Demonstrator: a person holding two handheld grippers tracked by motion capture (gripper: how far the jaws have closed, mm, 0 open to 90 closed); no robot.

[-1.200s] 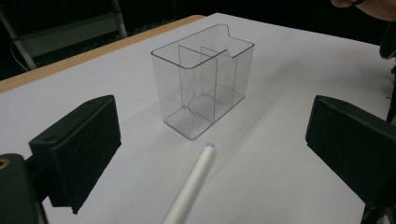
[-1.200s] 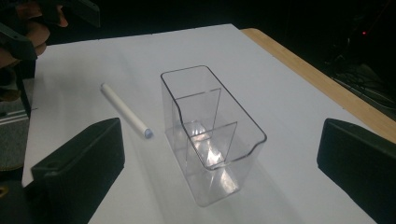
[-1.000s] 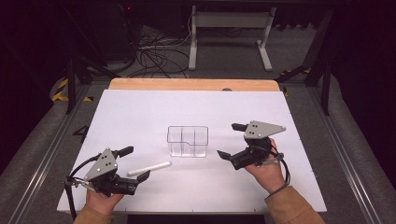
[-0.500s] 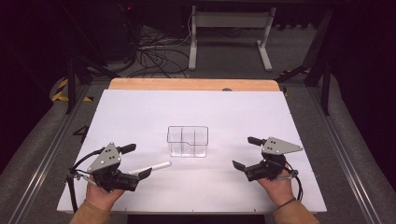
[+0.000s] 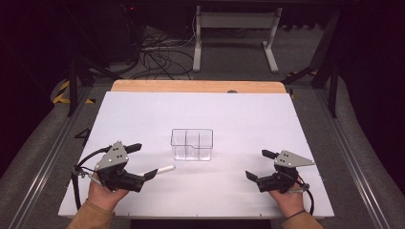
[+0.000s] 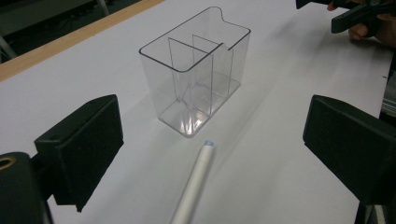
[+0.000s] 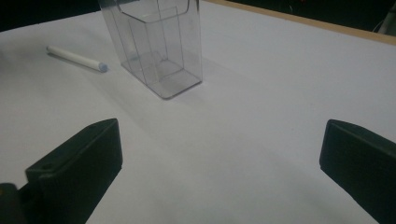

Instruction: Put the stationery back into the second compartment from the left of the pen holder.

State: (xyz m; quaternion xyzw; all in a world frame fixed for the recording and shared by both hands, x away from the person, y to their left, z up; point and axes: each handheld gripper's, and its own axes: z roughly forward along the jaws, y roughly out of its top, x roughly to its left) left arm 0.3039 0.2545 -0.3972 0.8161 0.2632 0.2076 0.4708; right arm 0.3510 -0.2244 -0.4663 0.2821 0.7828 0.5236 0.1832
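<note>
High view: a clear plastic organizer stands upright near the middle of the white counter, with thin inner walls that split it into compartments. A white pen lies flat on the counter just to the left of and nearer the person than the organizer, apart from it, its tip pointing toward the box.

The left gripper sits at the near left of the counter, held in the person's left hand. Its jaws are spread wide and grasp nothing. The pen's rear end lies close to the nearer jaw; from above it is hard to tell whether they touch. In the left gripper view the pen runs up the middle between the two black jaws, clear of both, with its pale blue tip aimed at the organizer just beyond it.

The right gripper rests at the near right of the counter in the right hand, well apart from the organizer. Its jaws are also wide apart and empty. The right gripper view looks across bare counter to the organizer, with the pen lying to its left.
</note>
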